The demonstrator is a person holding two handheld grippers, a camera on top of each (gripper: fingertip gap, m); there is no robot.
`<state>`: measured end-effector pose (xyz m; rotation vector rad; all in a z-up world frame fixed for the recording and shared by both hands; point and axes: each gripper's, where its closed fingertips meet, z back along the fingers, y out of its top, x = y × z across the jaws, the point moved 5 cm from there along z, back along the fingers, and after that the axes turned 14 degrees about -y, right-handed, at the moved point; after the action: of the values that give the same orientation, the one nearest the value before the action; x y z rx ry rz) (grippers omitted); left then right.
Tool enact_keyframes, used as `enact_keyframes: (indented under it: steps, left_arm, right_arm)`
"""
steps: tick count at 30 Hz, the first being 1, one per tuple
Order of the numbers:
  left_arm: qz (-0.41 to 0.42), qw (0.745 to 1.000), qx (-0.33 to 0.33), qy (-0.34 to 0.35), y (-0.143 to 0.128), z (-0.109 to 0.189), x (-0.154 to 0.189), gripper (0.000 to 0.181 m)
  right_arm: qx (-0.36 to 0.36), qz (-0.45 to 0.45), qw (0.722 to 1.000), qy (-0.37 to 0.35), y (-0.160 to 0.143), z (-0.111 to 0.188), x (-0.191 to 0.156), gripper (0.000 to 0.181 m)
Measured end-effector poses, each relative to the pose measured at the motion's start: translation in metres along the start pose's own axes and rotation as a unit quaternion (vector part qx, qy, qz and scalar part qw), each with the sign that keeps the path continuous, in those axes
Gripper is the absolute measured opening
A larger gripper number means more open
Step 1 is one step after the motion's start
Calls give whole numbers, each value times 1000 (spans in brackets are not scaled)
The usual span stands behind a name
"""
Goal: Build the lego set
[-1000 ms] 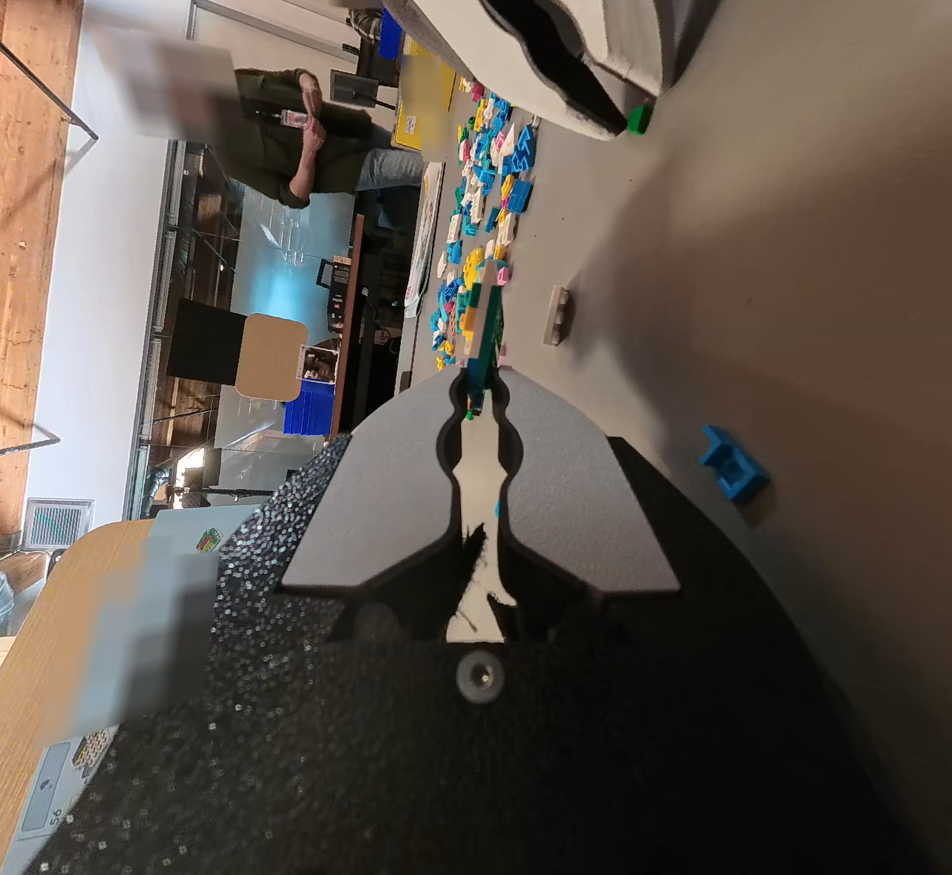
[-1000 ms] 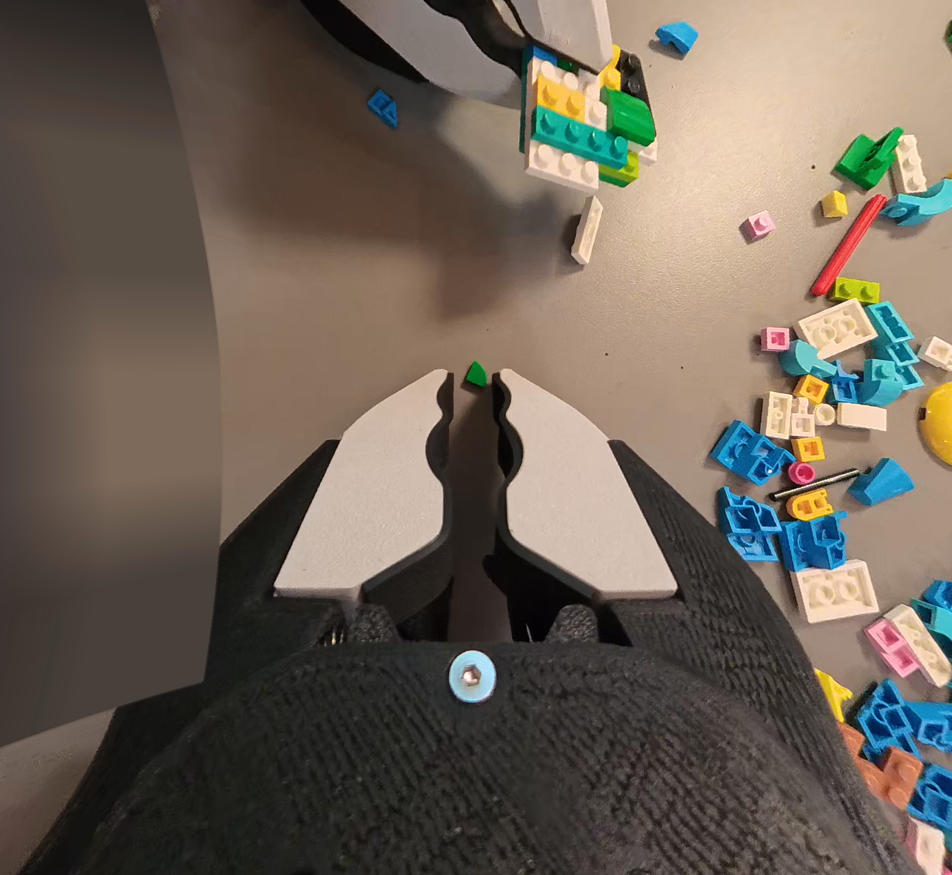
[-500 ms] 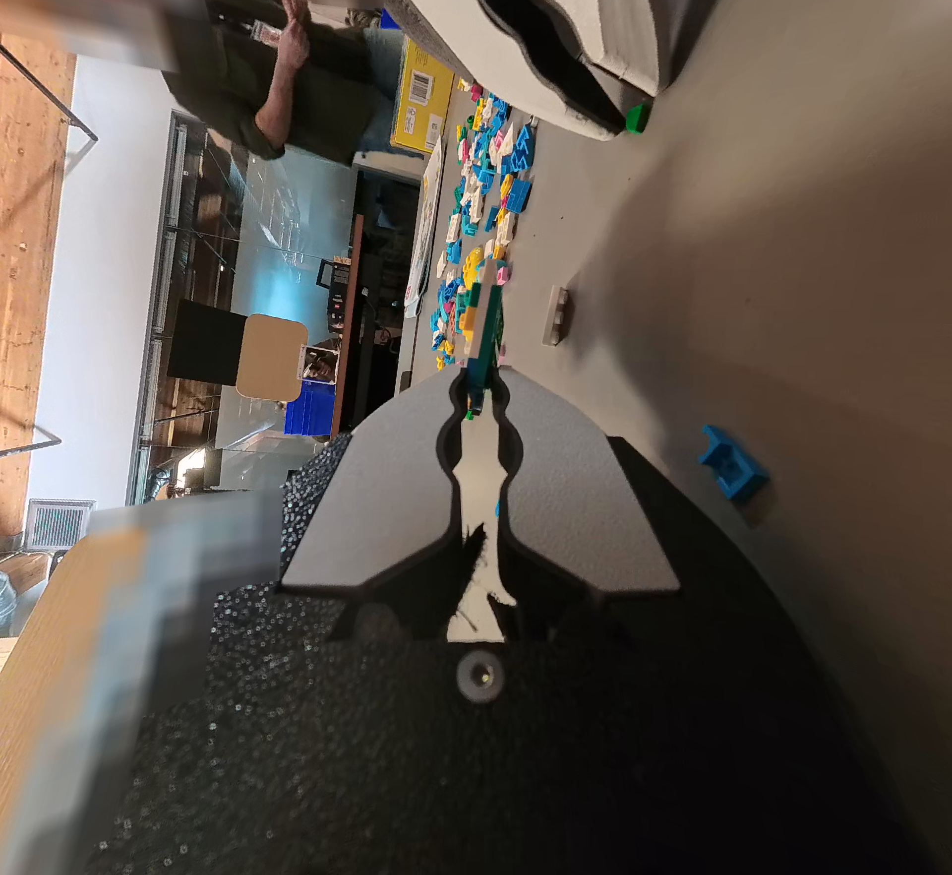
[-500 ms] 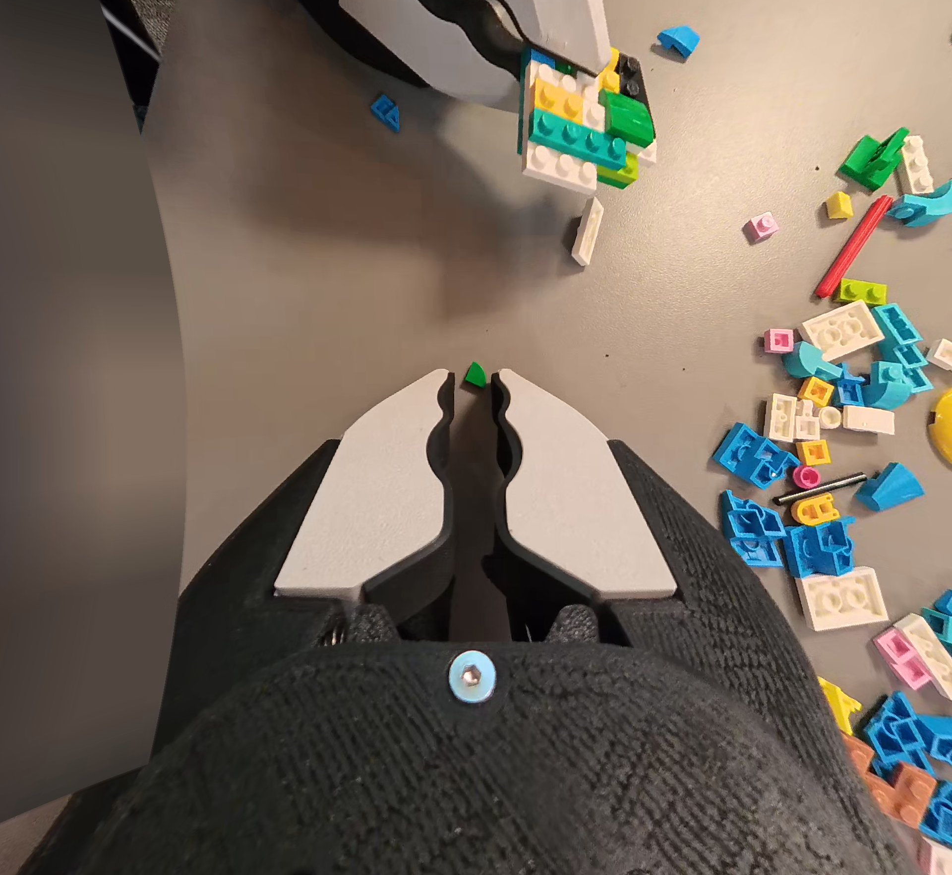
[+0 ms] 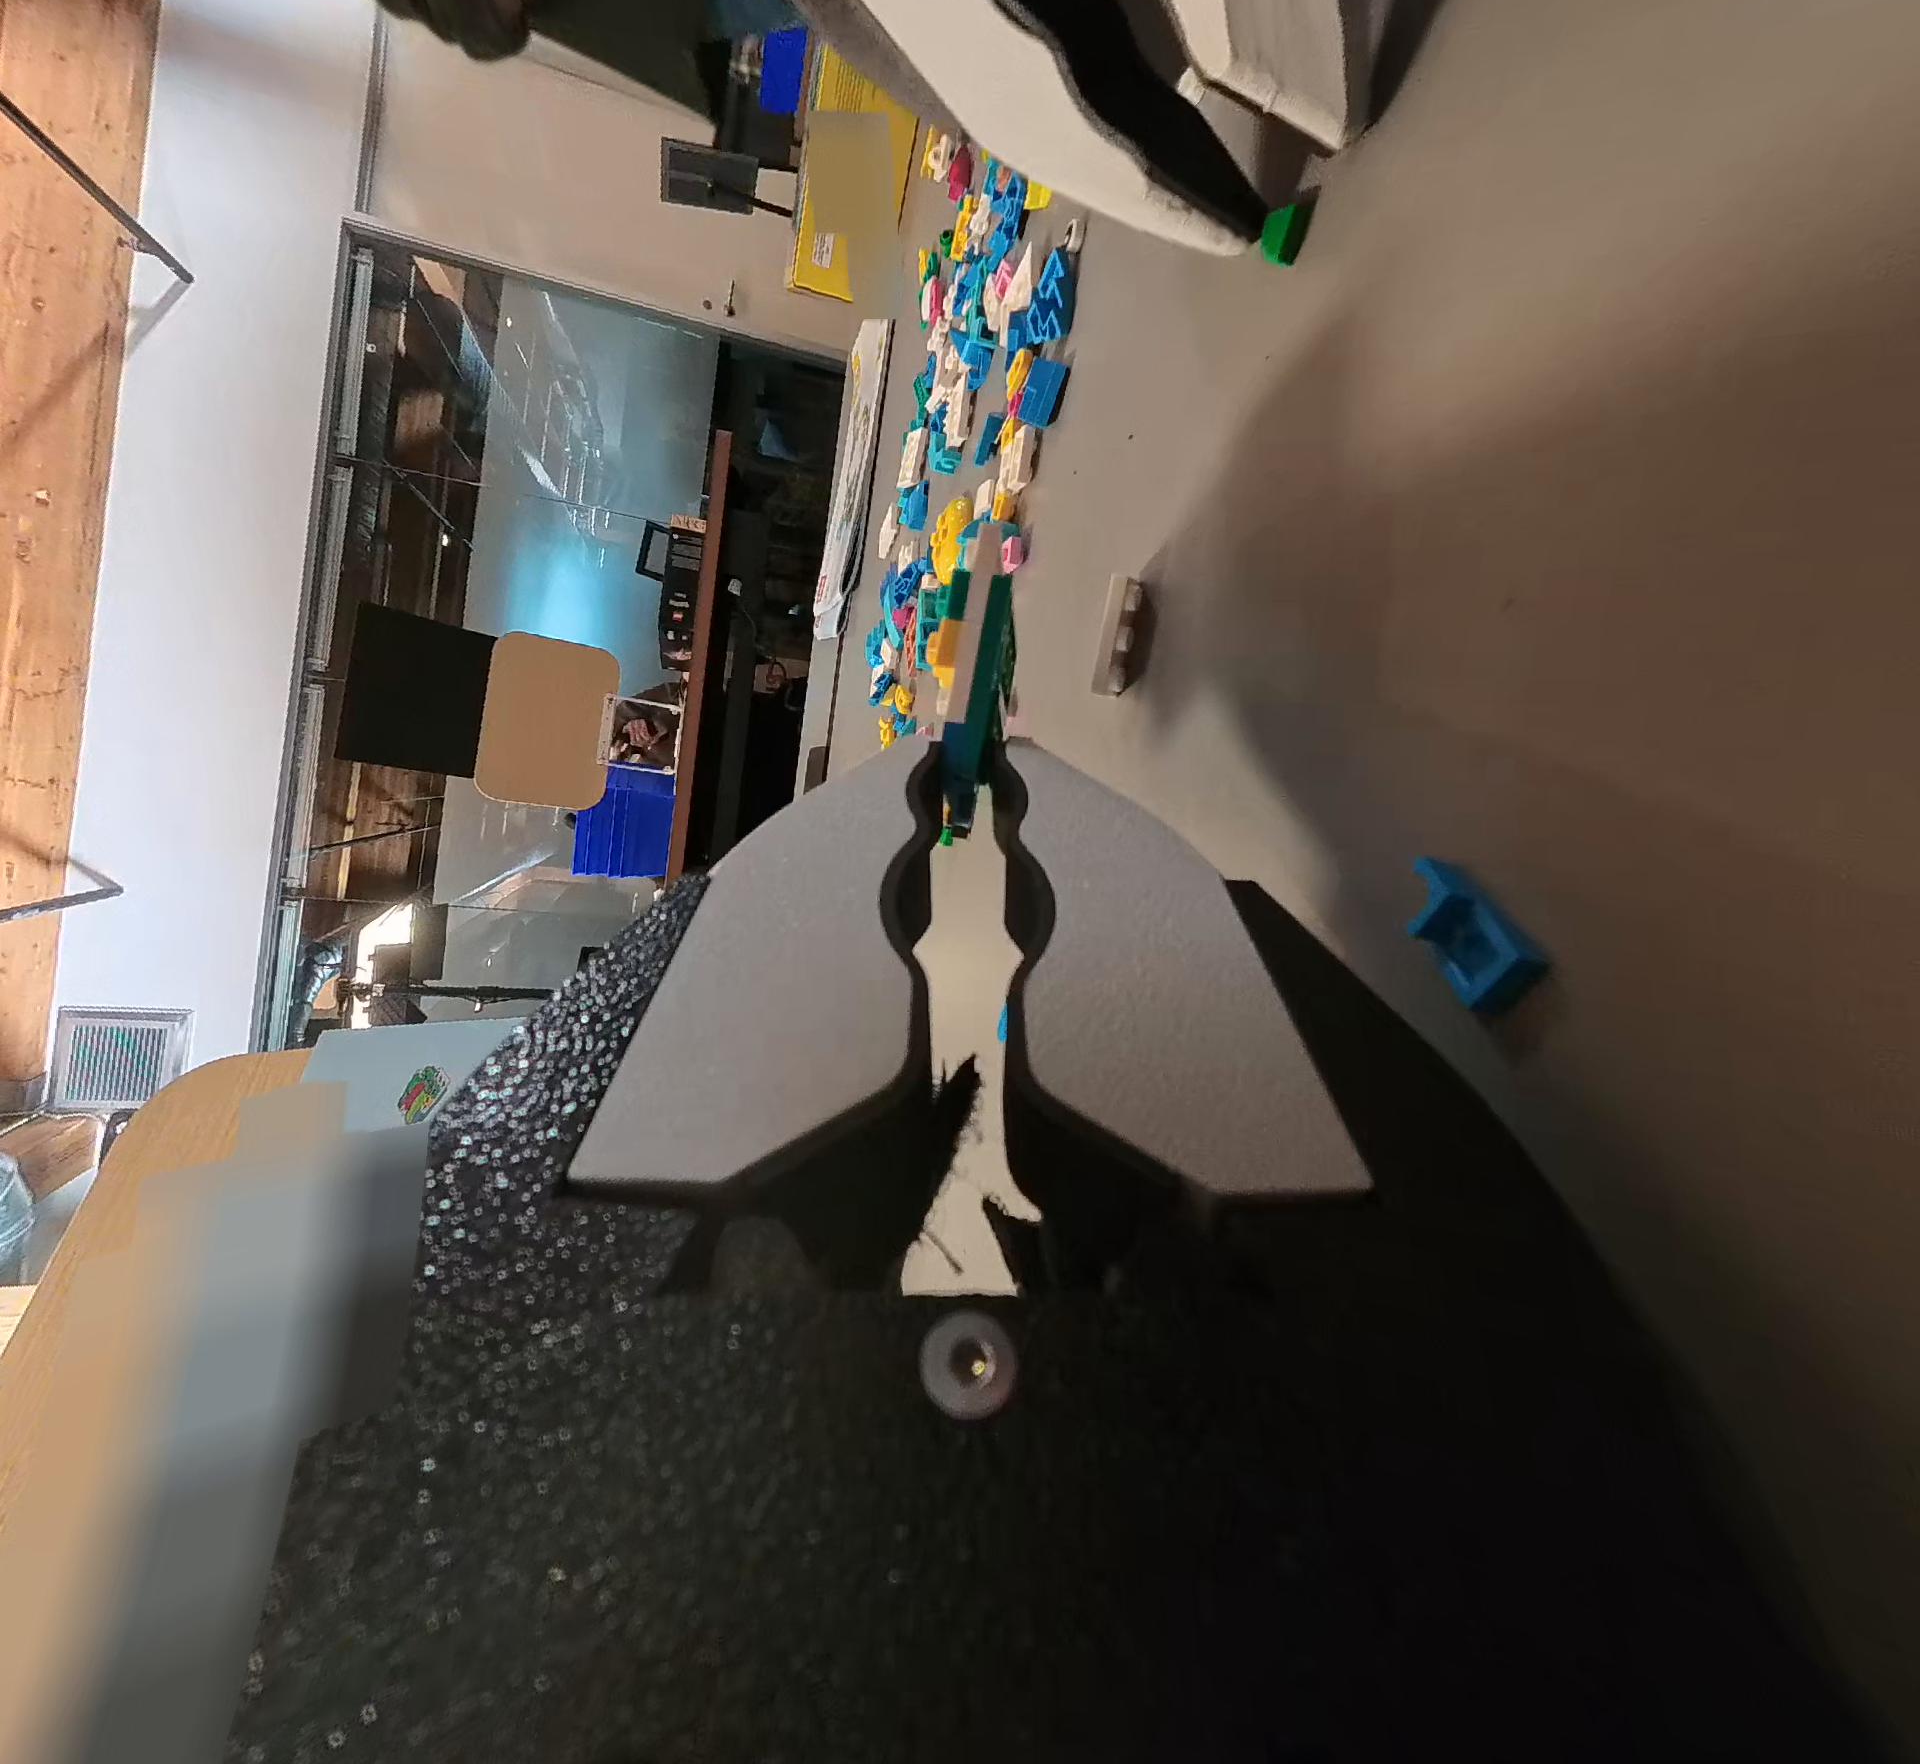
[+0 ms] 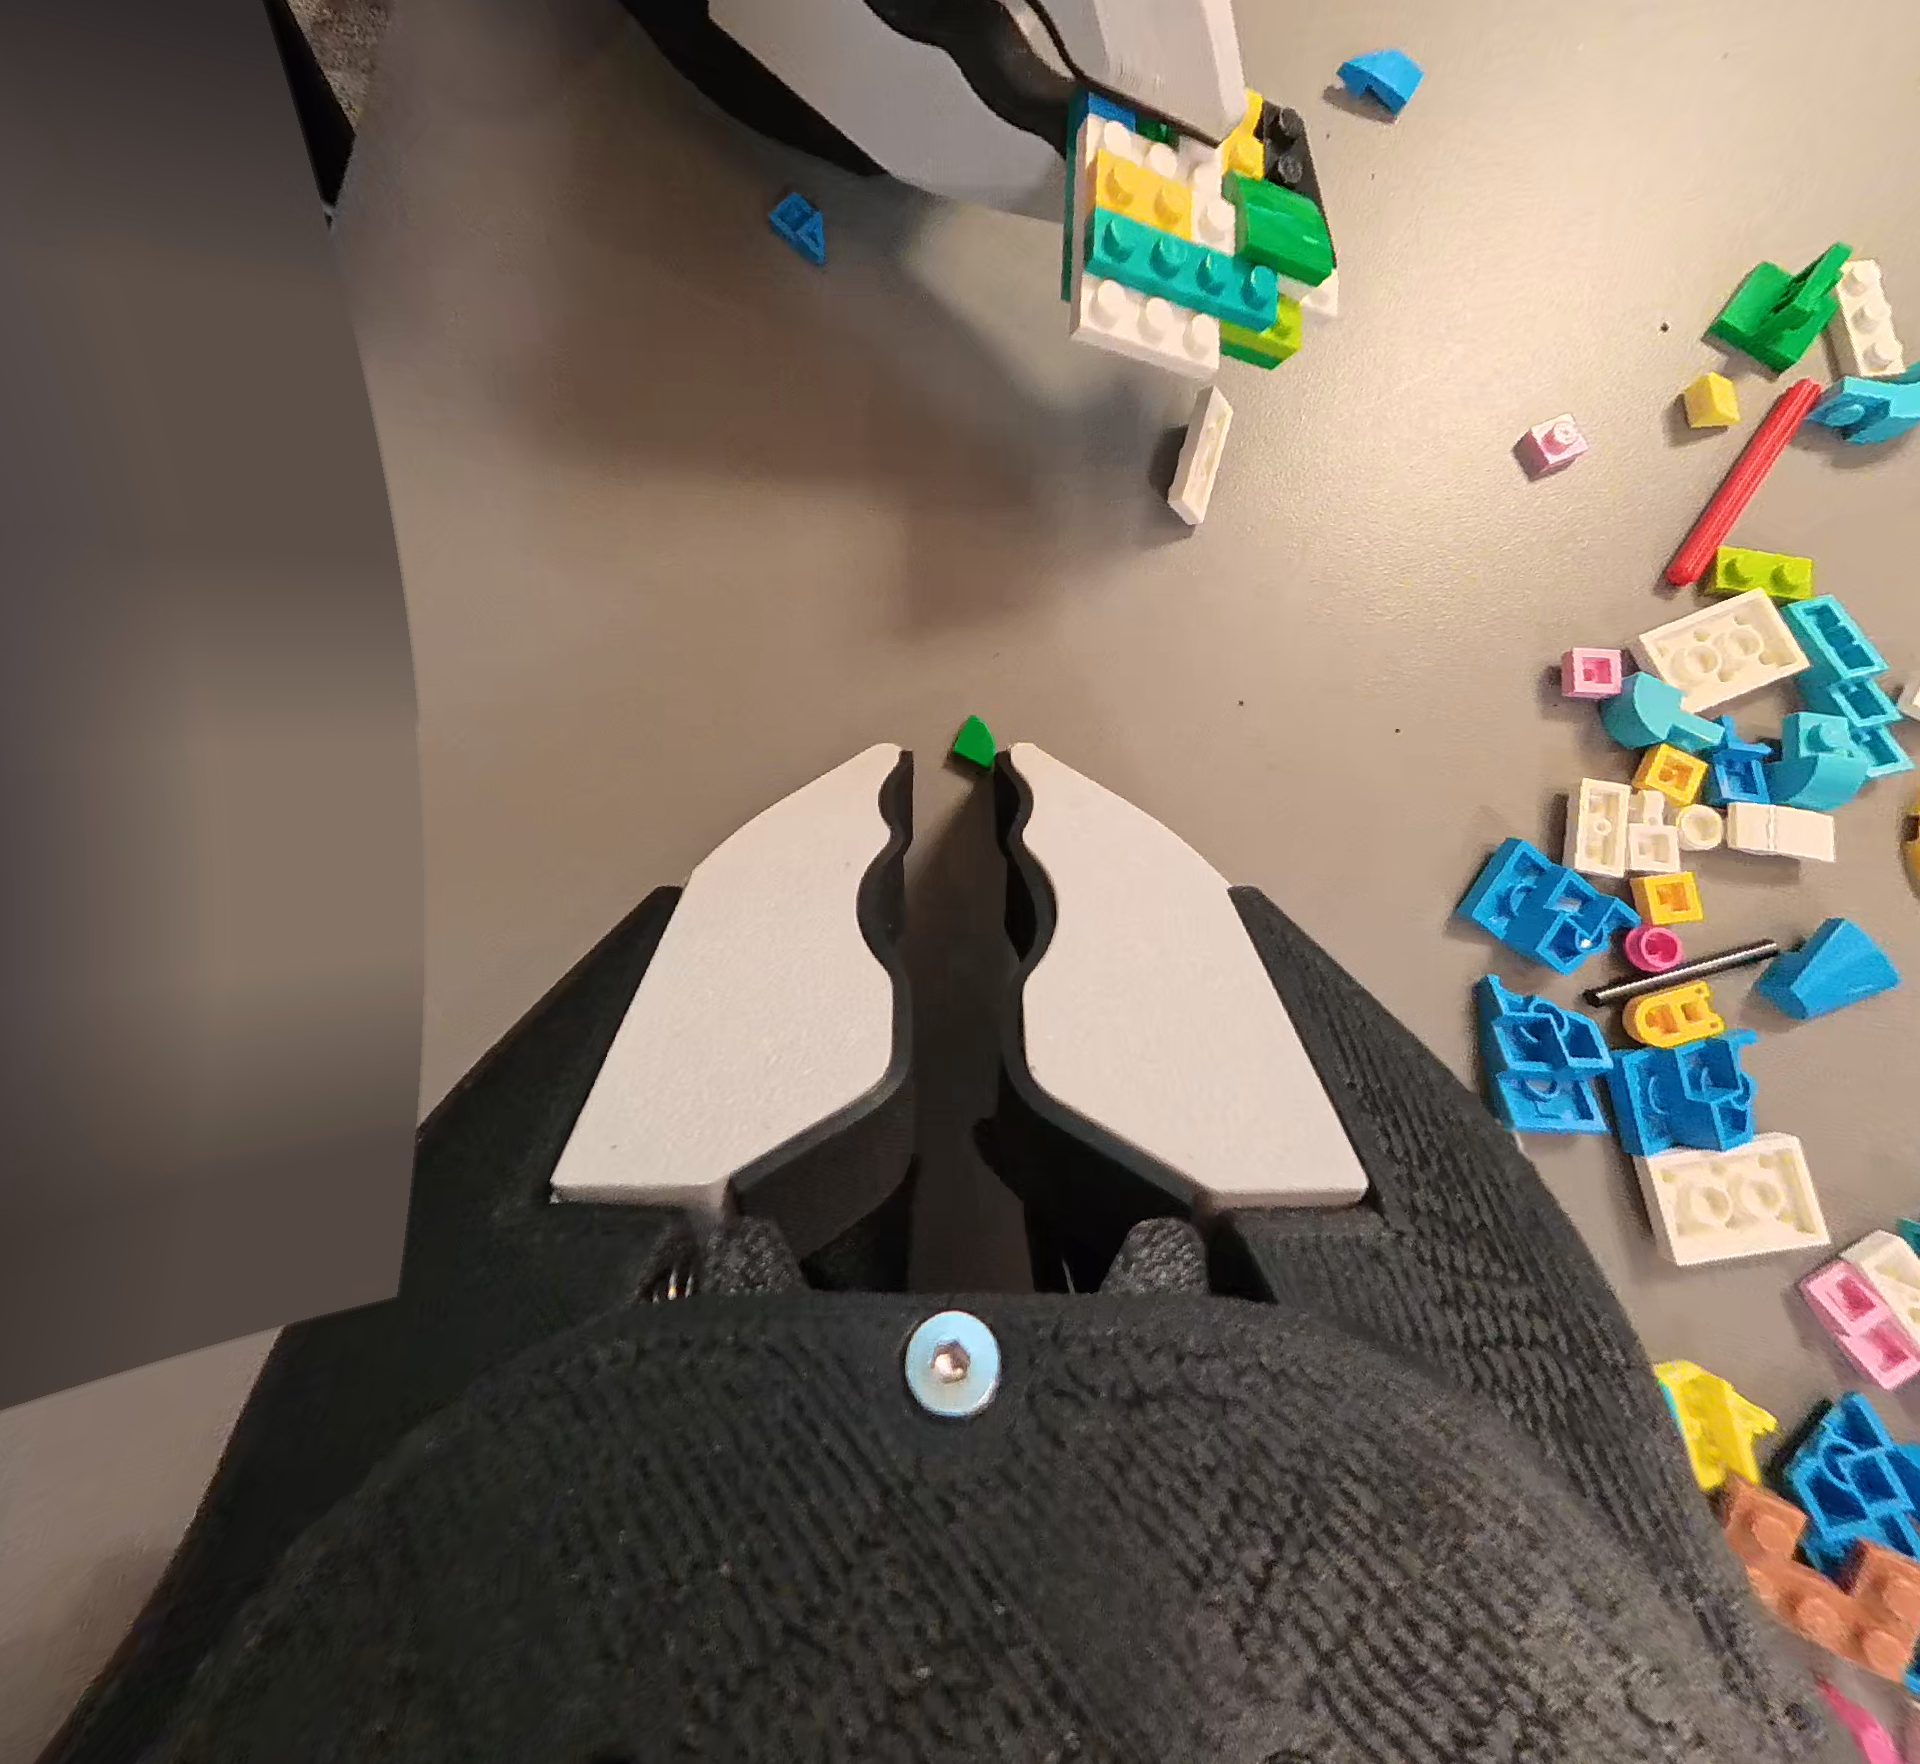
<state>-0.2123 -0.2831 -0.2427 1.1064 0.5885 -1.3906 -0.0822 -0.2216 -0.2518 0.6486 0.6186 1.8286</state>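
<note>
My left gripper (image 5: 961,764) is shut on the partly built lego model (image 5: 971,665), a stack of white, yellow, teal and green bricks, seen edge-on in the left wrist view. The right wrist view shows that model (image 6: 1184,249) from above, held at the top centre above the grey table (image 6: 727,519). My right gripper (image 6: 954,758) is shut on a small green piece (image 6: 972,742) that sticks out at its fingertips. The same green piece (image 5: 1283,234) shows at the right gripper's tips in the left wrist view.
A white plate (image 6: 1202,454) lies just below the model. A small blue piece (image 6: 798,223) lies to its left, also in the left wrist view (image 5: 1475,945). Several loose bricks (image 6: 1683,935) cover the right side. A red rod (image 6: 1745,483) lies there. A person stands beyond the table. Tip to tip, the grippers are about 10 cm apart. The white plate (image 6: 1202,454) lies around 4 cm away from my left fingertips.
The right gripper has shifted slightly toward the table edge, so the model and loose bricks sit a little higher and further right. The person in the background has moved closer.
</note>
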Motion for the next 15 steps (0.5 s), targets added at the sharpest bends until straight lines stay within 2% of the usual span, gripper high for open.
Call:
enact_keyframes:
  steps: [15]
  left_arm:
    - [1,1000,0,-5,0,0,1,8]
  right_arm:
    - [3,-7,1000,8,-1,1,-1,13]
